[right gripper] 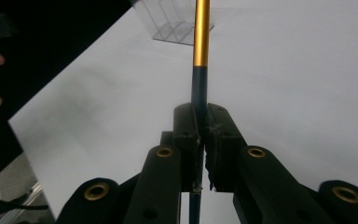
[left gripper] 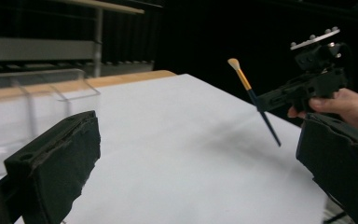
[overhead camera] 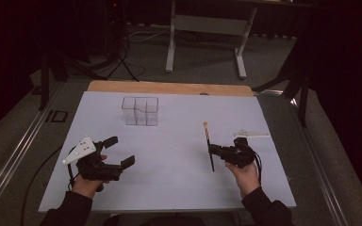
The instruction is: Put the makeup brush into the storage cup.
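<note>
Right gripper (overhead camera: 210, 151) clamps brush (overhead camera: 209, 145), mid-table (overhead camera: 179, 188)

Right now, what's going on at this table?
A person sits at a white table with a pair of tongs in each hand. The right tongs are clamped shut on a thin paintbrush, held off the table with its bristle end pointing away from the person. The left tongs are open and hold nothing. A clear box with compartments stands farther back on the table, and nothing is in it yet.
</note>
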